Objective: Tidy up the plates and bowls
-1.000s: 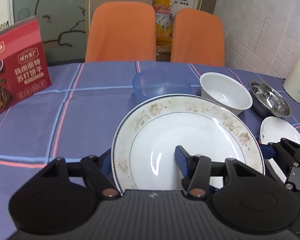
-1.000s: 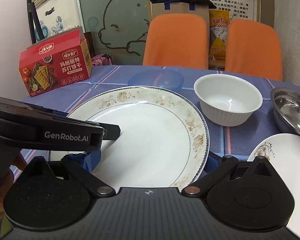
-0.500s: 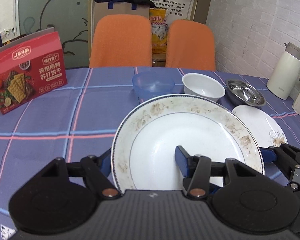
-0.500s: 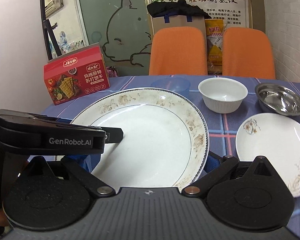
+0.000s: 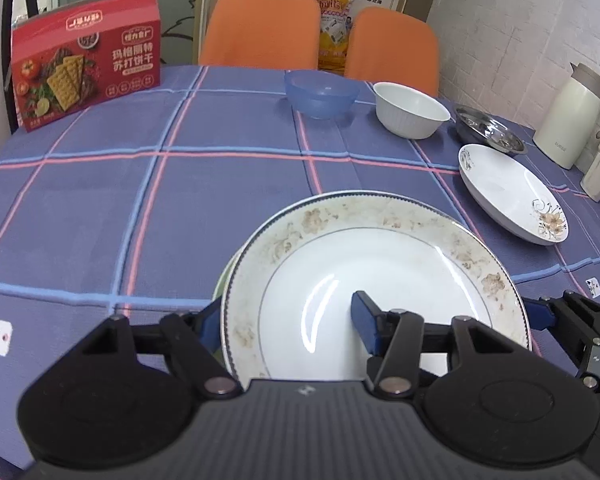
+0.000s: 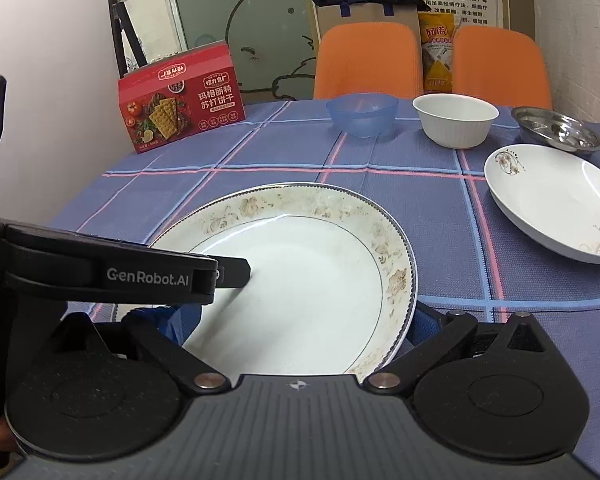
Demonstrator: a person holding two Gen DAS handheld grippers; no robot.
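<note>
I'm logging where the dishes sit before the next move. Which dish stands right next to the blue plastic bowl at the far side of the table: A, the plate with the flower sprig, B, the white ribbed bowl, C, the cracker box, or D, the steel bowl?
B: the white ribbed bowl stands just beside the blue plastic bowl, with the steel bowl farther along the row.

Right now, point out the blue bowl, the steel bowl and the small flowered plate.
blue bowl [image 6: 362, 114]: right wrist view, front wall.
steel bowl [image 6: 556, 130]: right wrist view, inner base.
small flowered plate [image 6: 552, 196]: right wrist view, white centre.
</note>
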